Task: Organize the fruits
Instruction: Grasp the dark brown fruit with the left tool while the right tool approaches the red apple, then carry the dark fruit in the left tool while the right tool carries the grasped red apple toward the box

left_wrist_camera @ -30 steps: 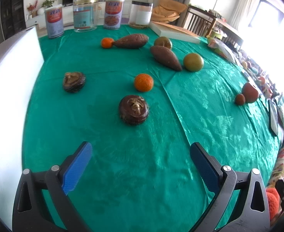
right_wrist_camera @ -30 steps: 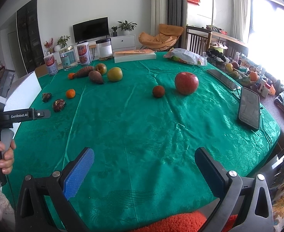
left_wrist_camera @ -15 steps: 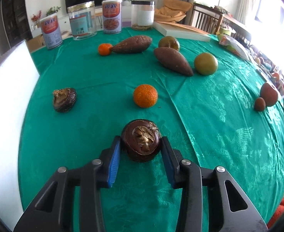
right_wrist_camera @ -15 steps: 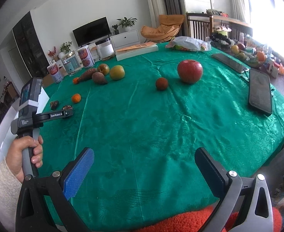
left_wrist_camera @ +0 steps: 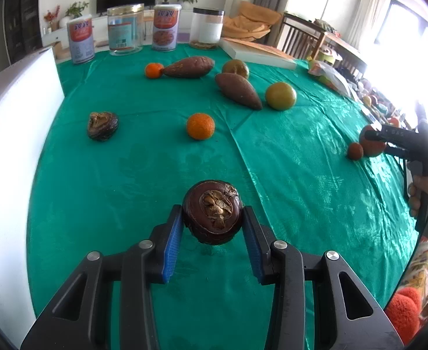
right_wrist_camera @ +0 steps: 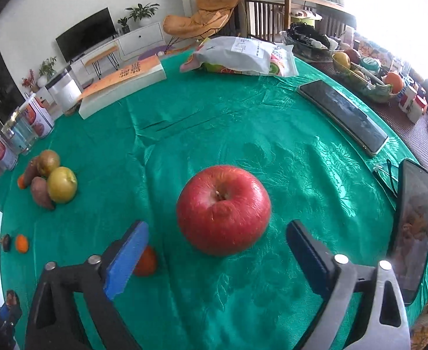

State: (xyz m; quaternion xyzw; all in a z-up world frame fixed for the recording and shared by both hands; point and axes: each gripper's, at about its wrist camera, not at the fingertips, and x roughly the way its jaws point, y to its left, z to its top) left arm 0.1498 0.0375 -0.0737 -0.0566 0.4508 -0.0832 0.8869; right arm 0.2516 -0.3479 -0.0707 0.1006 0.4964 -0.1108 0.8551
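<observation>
Desk cloth (right_wrist_camera: 272, 134): glossy green, faint leaf damask. Apple (right_wrist_camera: 224, 210): red, pale streaks. Mangosteen (left_wrist_camera: 213, 211): dark maroon, tan dried cap. Tangerine (left_wrist_camera: 200, 126): bright orange. Claw pads (left_wrist_camera: 173, 243): blue on black frames. Pear (right_wrist_camera: 62, 184): yellow-green.

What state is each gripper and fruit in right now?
left gripper: shut on the dark mangosteen
right gripper: open, jaws either side of the red apple, not touching
red apple: upright on the green cloth, stem up
second mangosteen: loose on the cloth
orange: loose on the cloth
phones: flat, screens up
</observation>
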